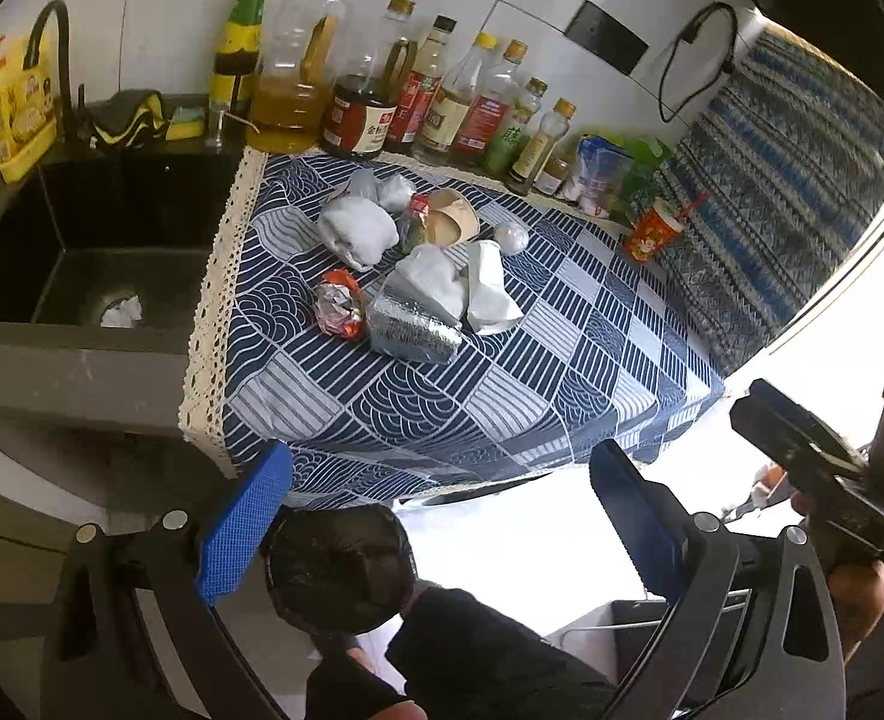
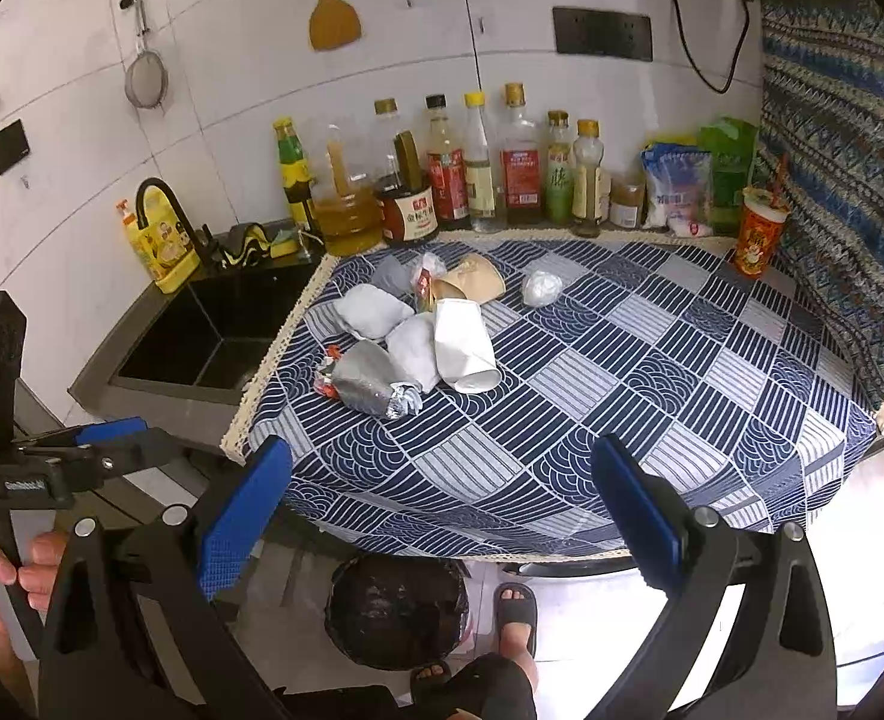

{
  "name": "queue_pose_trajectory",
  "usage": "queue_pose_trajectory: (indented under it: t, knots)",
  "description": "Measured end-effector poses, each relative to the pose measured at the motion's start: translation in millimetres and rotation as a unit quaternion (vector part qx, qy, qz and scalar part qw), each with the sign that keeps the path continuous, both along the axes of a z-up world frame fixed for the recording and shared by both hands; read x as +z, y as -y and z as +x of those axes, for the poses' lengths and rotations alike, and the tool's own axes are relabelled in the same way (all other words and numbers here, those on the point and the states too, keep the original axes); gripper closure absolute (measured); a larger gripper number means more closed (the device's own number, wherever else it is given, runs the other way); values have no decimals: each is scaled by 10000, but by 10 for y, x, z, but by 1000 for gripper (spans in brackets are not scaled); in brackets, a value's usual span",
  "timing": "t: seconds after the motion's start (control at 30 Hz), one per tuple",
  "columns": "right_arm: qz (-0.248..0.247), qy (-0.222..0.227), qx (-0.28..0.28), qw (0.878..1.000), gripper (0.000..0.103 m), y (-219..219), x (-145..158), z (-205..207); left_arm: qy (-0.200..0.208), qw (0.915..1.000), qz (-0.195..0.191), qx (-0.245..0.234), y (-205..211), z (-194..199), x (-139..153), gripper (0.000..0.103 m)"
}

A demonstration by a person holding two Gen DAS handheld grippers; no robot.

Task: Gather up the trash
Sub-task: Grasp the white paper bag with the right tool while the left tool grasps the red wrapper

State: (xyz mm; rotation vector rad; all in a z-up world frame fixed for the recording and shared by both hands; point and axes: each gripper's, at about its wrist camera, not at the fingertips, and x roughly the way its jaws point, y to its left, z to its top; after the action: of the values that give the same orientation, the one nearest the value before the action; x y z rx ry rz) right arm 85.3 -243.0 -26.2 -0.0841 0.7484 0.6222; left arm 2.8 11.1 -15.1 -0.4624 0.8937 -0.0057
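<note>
A heap of trash lies on the blue patterned tablecloth [image 1: 502, 396]: crumpled white tissues [image 1: 357, 231], a brown paper cup [image 1: 451, 219], a flattened white cup [image 1: 490, 288], a silver foil pack [image 1: 411, 330] and a red foil wrapper [image 1: 339, 306]. The same heap shows in the right wrist view, with the white cup [image 2: 463, 342] and foil pack [image 2: 366, 384]. A bin with a black bag [image 1: 339, 570] [image 2: 396, 609] stands on the floor below the table edge. My left gripper [image 1: 442, 528] and right gripper [image 2: 442, 522] are open, empty and held short of the table.
A row of sauce bottles [image 2: 478, 174] lines the back wall. A black sink [image 1: 81, 240] with a tissue in it is left of the table. A red drink cup [image 2: 760, 234] stands at the back right by a patterned cloth [image 2: 832, 150].
</note>
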Motion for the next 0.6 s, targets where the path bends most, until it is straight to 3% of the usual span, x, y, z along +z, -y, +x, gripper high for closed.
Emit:
queue_pose_trajectory:
  t: [0.33, 0.47, 0.6]
  knots:
    - [-145, -376, 301, 9987, 4, -231, -286, 650, -232, 9959, -831, 277, -387, 541, -363, 8]
    - [-98, -585, 498, 9970, 11, -320, -392, 900, -296, 9936, -1031, 355, -484, 780, -496, 8]
    - [-18, -731, 662, 9951, 11, -408, -500, 1158, -407, 9890, -1335, 488, -635, 1038, -692, 8]
